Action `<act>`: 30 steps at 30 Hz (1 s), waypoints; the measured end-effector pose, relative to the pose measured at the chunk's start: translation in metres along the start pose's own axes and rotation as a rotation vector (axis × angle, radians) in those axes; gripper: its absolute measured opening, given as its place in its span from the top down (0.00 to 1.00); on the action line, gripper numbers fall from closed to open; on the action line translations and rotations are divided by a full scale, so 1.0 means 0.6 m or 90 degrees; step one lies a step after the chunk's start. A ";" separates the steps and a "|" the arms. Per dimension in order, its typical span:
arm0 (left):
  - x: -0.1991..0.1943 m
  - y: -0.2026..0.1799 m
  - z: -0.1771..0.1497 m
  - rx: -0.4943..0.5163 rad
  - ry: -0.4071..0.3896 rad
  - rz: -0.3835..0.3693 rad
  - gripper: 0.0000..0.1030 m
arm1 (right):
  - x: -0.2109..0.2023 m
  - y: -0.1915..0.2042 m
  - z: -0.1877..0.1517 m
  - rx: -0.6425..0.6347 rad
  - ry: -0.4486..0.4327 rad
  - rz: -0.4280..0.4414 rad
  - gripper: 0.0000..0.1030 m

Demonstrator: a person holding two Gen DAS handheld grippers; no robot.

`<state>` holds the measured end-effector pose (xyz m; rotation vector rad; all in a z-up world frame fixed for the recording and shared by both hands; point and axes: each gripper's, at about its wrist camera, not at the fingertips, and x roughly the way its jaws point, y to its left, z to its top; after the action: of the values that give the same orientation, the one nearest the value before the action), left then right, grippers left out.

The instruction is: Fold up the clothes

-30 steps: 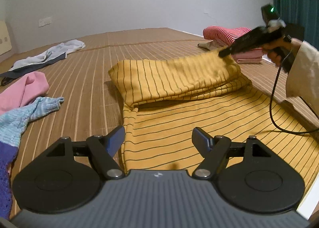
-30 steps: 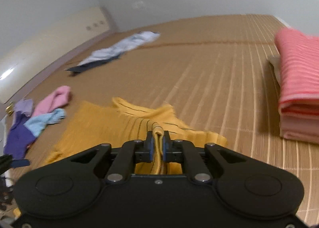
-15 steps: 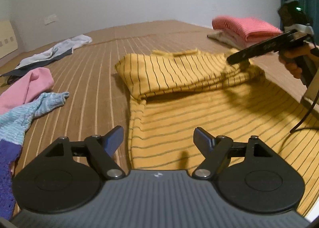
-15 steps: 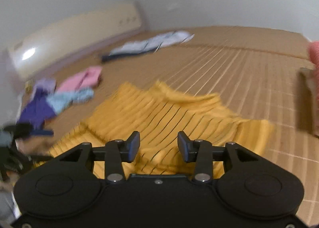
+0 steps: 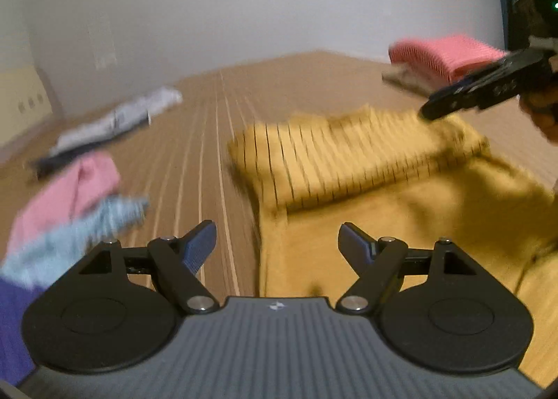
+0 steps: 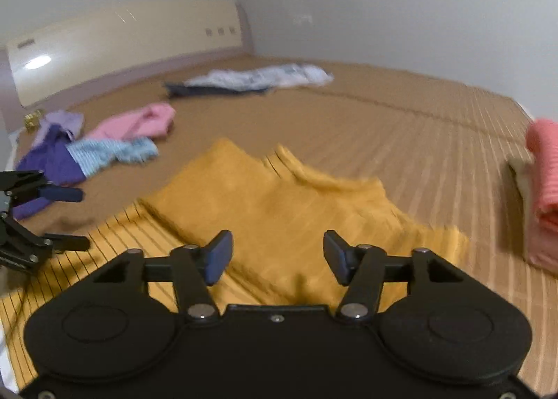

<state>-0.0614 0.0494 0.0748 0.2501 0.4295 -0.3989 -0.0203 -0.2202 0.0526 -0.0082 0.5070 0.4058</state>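
two views, both smeared by motion blur.

left wrist view: the left gripper point(image 5: 277, 242) hangs low with its jaws spread wide and nothing between them. under and ahead of it lies the yellow striped garment point(image 5: 366, 183) on the brown striped mat point(image 5: 209, 141), its far part doubled over the near part in a thick fold. the right gripper point(image 5: 427, 113) comes in from the upper right, held by a hand point(image 5: 542, 109), its tips just above the far right corner of the fold; whether they touch the cloth is lost in the blur. behind it sits a folded pink stack point(image 5: 450, 54) on the mat. to the left lie a pink garment point(image 5: 76, 190), a light blue knit piece point(image 5: 80, 235) and a purple piece point(image 5: 10, 322) at the frame edge, and farther back a white and dark garment point(image 5: 111, 123).

right wrist view: the right gripper point(image 6: 277, 256) has just been opening; its jaws stand apart with a clear gap, and the cloth lies below them, not pinched. the yellow striped garment point(image 6: 279, 204) spreads ahead, folded layer on top, the striped lower layer showing at the left. the left gripper point(image 6: 66, 217) pokes in at the left edge, open, over that layer's edge. the pink stack point(image 6: 544, 190) stands at the right, apart from the garment. the pink garment point(image 6: 136, 123), blue piece point(image 6: 111, 153) and purple piece point(image 6: 52, 162) cluster at the left, and the white and dark garment point(image 6: 254, 80) lies near the beige headboard point(image 6: 122, 40). no container shows in either view.
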 end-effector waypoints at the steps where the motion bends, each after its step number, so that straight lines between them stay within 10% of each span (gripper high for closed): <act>1: 0.009 -0.001 0.015 -0.010 -0.006 0.016 0.21 | 0.010 0.005 0.013 0.003 -0.008 0.011 0.63; 6: 0.100 -0.006 0.066 -0.013 0.009 0.129 0.21 | 0.103 0.049 0.089 -0.005 -0.005 0.067 0.73; 18: 0.175 0.030 0.006 0.025 0.115 0.194 0.21 | 0.355 0.085 0.114 0.047 0.095 0.076 0.91; 30: 0.102 -0.001 0.028 0.022 0.005 0.146 0.21 | 0.153 0.050 0.063 0.021 0.013 0.021 0.72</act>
<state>-0.0048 0.0240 0.0623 0.3314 0.3963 -0.1808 0.0591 -0.1542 0.0451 0.0274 0.5339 0.4298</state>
